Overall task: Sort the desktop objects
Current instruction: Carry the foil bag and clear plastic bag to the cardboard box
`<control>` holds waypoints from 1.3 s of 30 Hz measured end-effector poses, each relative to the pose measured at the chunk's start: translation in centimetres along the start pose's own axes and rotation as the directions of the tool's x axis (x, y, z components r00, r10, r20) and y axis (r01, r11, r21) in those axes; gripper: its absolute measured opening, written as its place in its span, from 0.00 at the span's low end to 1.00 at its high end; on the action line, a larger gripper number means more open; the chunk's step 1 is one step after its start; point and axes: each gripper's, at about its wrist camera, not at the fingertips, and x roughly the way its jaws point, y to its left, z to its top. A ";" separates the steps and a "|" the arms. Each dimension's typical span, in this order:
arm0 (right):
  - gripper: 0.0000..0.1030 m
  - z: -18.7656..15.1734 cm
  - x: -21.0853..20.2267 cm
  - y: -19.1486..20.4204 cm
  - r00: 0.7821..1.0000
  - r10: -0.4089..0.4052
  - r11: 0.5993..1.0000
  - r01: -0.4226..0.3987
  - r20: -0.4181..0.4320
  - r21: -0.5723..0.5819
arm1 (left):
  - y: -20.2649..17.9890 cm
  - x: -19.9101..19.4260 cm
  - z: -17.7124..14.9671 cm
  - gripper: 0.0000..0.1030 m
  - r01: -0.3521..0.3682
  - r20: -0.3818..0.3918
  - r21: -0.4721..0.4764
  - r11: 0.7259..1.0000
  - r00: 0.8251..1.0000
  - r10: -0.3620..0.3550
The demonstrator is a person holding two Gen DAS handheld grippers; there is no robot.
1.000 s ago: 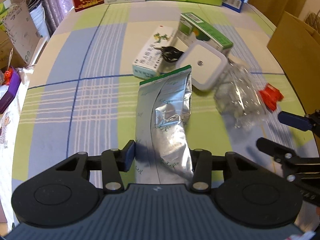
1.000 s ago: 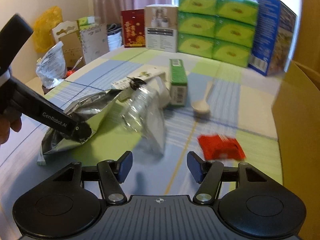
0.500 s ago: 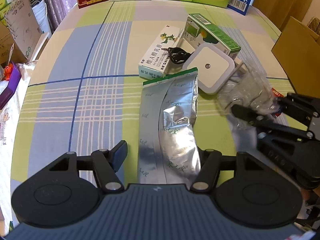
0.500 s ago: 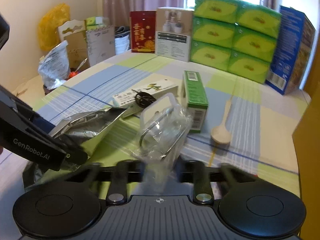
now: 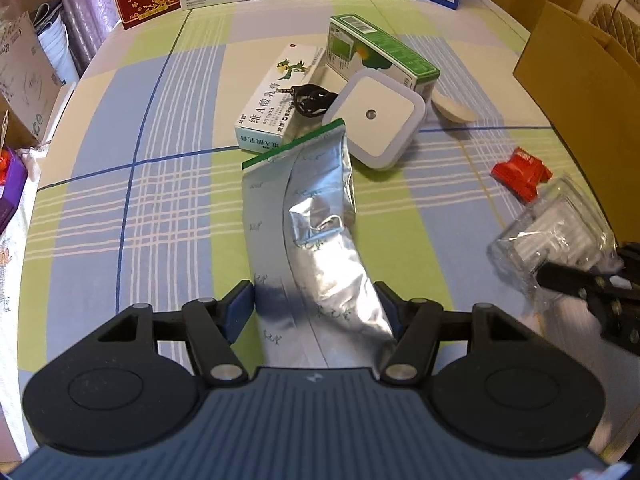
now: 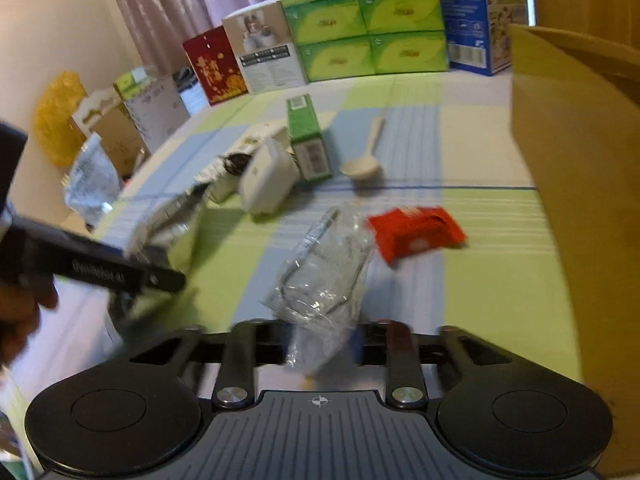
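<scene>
Right gripper (image 6: 320, 344) clamped on a crinkled clear plastic packet (image 6: 324, 276) lifted above the checked tablecloth (image 5: 168, 184), just beside a red foil sachet (image 6: 416, 232), left gripper (image 5: 316, 312) spread wide astride a long silver foil pouch (image 5: 320, 248) lying flat, brown cardboard box (image 6: 580, 184) at the right edge

Left gripper (image 5: 318, 312): jaws spread wide, one finger (image 5: 240, 312) at either side of a foil pouch (image 5: 316, 240), low over the table; body at 6 o'clock in its own view.

Right gripper (image 6: 320, 346): jaws drawn close, clamped on a clear plastic packet (image 6: 324, 280); appears at 3 o'clock in the left view. A hand (image 6: 20, 320) shows at 9 o'clock.
</scene>
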 end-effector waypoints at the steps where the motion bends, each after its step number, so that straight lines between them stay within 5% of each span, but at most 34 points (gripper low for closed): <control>1: 0.70 -0.3 -0.4 0.0 1.000 -0.026 1.000 0.026 0.008 -0.017 | 0.1 0.0 0.0 0.58 0.000 0.001 -0.002 1.000 1.000 0.000; 5: 0.77 -1.4 -1.1 0.6 0.992 -0.115 0.985 0.121 0.055 -0.121 | 0.1 0.0 0.0 0.58 0.000 0.004 -0.009 1.000 1.000 0.000; 16: 0.81 -0.7 2.4 0.4 0.990 -0.128 0.983 0.134 0.059 -0.121 | 0.4 0.1 0.3 0.71 -0.010 0.033 -0.028 1.000 0.999 0.011; 20: 0.63 -0.4 2.9 0.1 0.991 -0.123 0.986 0.128 0.050 -0.106 | 0.4 0.2 0.5 0.74 -0.007 0.043 -0.030 1.000 0.999 0.009; 24: 0.61 -0.6 2.6 0.3 0.989 -0.136 0.984 0.142 0.060 -0.107 | 0.5 0.8 0.7 0.73 -0.028 0.021 -0.033 0.999 0.999 0.029; 32: 0.61 -0.6 1.9 0.7 0.990 -0.125 0.984 0.132 0.069 -0.121 | 1.5 1.3 1.4 0.42 -0.009 -0.021 -0.068 0.998 1.000 0.008; 39: 0.60 -1.0 -0.2 1.4 0.991 -0.097 0.983 0.110 0.093 -0.147 | -1.0 -0.1 -0.4 0.33 -0.019 -0.040 0.003 1.000 0.999 0.019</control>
